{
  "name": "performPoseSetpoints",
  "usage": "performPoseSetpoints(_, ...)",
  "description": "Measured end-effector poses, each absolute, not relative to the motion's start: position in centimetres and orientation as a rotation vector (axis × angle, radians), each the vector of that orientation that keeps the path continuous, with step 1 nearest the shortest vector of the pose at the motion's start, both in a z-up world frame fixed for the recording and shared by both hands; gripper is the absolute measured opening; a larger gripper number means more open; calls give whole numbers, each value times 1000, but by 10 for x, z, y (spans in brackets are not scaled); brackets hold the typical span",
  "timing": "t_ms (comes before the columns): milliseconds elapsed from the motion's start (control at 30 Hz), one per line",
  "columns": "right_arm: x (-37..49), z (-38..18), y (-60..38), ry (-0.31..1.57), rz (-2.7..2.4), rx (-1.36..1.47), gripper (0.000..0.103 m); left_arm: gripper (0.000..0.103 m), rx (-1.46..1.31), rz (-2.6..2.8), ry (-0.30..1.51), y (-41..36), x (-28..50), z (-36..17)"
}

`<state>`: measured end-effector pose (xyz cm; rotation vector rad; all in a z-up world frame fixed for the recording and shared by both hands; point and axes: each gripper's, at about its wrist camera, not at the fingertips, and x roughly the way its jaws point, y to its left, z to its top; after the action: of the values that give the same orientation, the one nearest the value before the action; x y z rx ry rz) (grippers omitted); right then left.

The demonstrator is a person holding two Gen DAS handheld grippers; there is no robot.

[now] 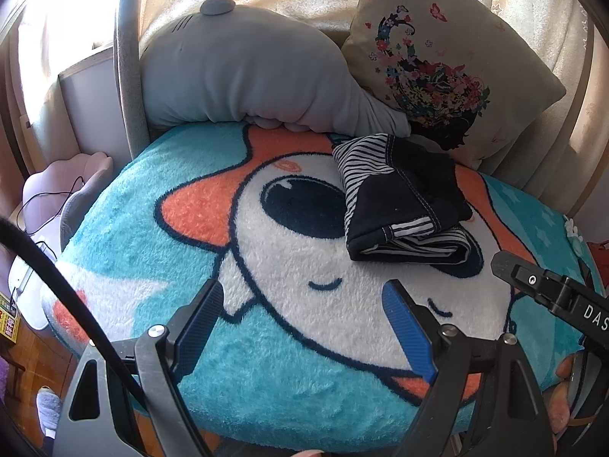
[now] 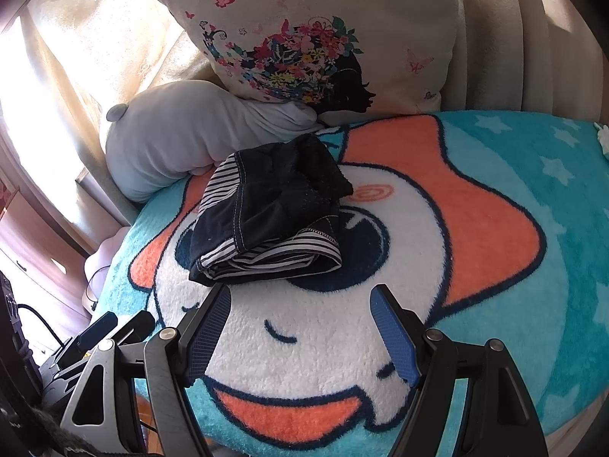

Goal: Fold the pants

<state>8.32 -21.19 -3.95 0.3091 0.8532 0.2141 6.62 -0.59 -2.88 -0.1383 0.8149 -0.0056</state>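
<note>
pants: small dark navy pants with striped lining (image 2: 266, 213), lying in a compact folded bundle on the fluffy turquoise cartoon blanket (image 2: 495, 198) covering the bed, over the printed eye
step: folding looks finished or near it; bundle a bit lumpy, striped waistband sticking out on top
left hand-held gripper (image 1: 304, 327): fingers spread, holding nothing, hovering over blanket just short of the bundle
right hand-held gripper (image 2: 300, 327): fingers spread too, nothing between them, just beside the bundle's near edge
next move: judgement only, either 1 last tidy press on the loose top layer or pull back; needs a low approach so the fingers do not drag the fold apart
around: grey plush shark-like pillow (image 1: 243, 72) and cream cushion with flower print (image 1: 449, 57) behind the pants, near the bundle's far edge
obstruction: nothing between the grippers and pants; pillows crowd the far side, so there is little room to push the bundle back
</note>
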Motion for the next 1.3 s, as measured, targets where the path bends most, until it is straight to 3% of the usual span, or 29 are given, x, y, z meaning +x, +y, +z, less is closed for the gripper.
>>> performPoseSetpoints(1300,88,-42,-220,849,194,324,79,85,-124,5,823,-8,76,-44)
